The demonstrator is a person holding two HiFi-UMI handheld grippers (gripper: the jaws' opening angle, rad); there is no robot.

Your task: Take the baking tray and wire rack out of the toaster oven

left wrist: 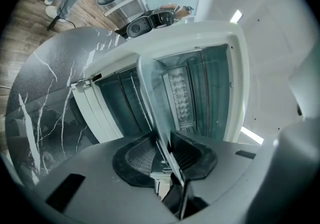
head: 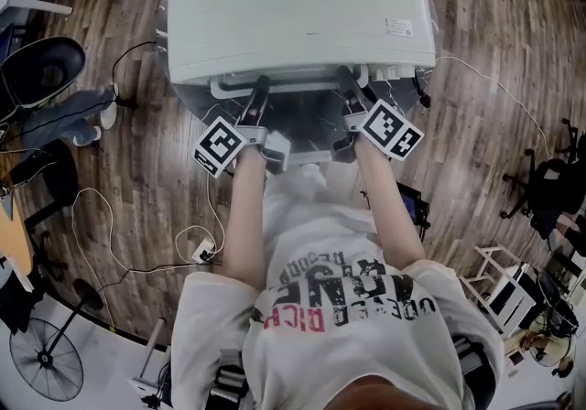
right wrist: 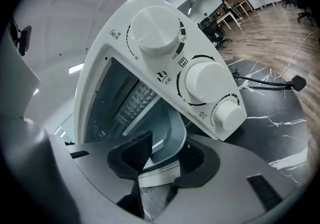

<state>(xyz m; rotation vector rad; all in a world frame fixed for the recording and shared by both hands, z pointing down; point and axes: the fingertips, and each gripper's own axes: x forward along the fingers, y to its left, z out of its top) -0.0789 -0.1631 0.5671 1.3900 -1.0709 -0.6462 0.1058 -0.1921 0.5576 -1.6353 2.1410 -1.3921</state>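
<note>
The baking tray (right wrist: 169, 140) is found at the oven mouth, lower centre, not yet drawn clear of the toaster oven (head: 302, 5). Its thin edge is pinched by the left gripper (left wrist: 164, 157); its corner is straddled by the right gripper (right wrist: 165, 160), jaws apart, no pressing seen. Both removals remain; the wire rack cannot be made out.

Both forearms (head: 245, 216) reach forward; left gripper (left wrist: 162, 144) pinches the tray (left wrist: 150, 98) rim; right gripper (right wrist: 167, 153) straddles it, fingers (right wrist: 132, 155) apart.

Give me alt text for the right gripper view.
The right gripper straddles the rim of a metal baking tray at the mouth of a white toaster oven. Three white knobs line its panel.
</note>
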